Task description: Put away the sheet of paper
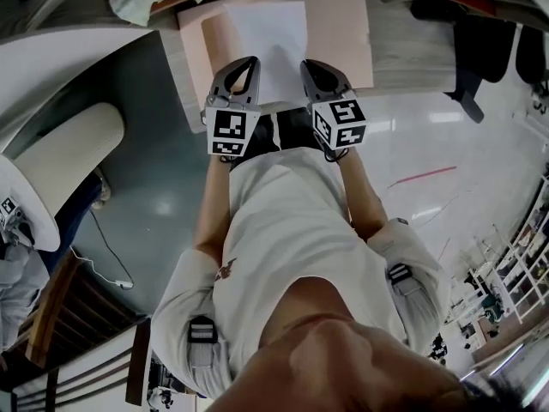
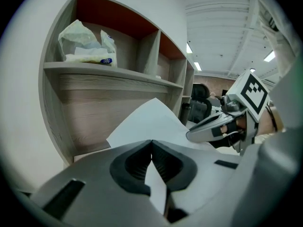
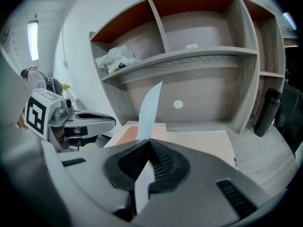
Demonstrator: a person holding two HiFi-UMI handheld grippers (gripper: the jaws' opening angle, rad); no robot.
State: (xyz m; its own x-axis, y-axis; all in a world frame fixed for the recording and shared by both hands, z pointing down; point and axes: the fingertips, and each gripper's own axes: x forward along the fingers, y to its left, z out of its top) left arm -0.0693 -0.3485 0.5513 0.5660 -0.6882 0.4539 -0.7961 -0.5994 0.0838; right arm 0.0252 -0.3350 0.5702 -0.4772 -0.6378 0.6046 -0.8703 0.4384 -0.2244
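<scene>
You held the sheet of paper point(image 1: 273, 45) by its near short edge, so its long axis ran straight away from you toward the shelf unit point(image 3: 199, 56). In the head view it lay out over the peach folders point(image 1: 343, 33) on the desk point(image 1: 412, 50). No view showed whether its far end touched them. In the left gripper view the sheet point(image 2: 151, 122) rose away from the jaws and its far corner came to a peak in front of the lower shelf. In the right gripper view you saw the sheet point(image 3: 150, 110) almost edge-on, a thin strip that stood up from the jaws and leaned slightly right.

Your left gripper point(image 1: 249, 65) had the near left corner. Its jaws were fully together on the paper, which passed between the ribbed pads point(image 2: 163, 162) and came out below them. Your right gripper point(image 1: 309, 65) had the near right corner the same way, with its jaws clamped tight on the sheet and no gap between the pads point(image 3: 163, 161). The two grippers sat side by side, close together but apart.

A plastic bag point(image 2: 85, 44) lay in the upper left shelf compartment.
</scene>
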